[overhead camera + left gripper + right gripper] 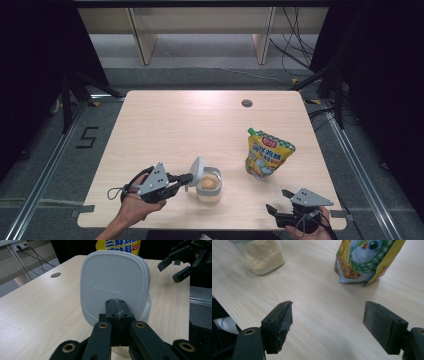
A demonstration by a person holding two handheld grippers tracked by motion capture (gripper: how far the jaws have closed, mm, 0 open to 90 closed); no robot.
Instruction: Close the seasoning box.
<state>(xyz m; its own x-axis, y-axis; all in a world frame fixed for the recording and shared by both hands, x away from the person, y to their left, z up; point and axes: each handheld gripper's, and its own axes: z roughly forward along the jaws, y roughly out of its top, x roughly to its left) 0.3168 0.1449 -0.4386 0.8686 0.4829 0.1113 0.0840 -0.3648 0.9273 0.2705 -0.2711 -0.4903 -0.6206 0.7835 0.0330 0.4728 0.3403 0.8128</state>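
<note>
Pale wooden table [165, 120] (grommet hole [246, 103]); grey floor [45, 150]

I see white lid [113, 282], rounded-square, embossed lettering on face, tipped up near vertical at left rim of container [209, 186], lower edge pinched in left gripper [186, 179]. Container clear plastic, open-topped, upright, part-filled with pale beige grains, near front edge of table [165, 125], left of centre.
</note>
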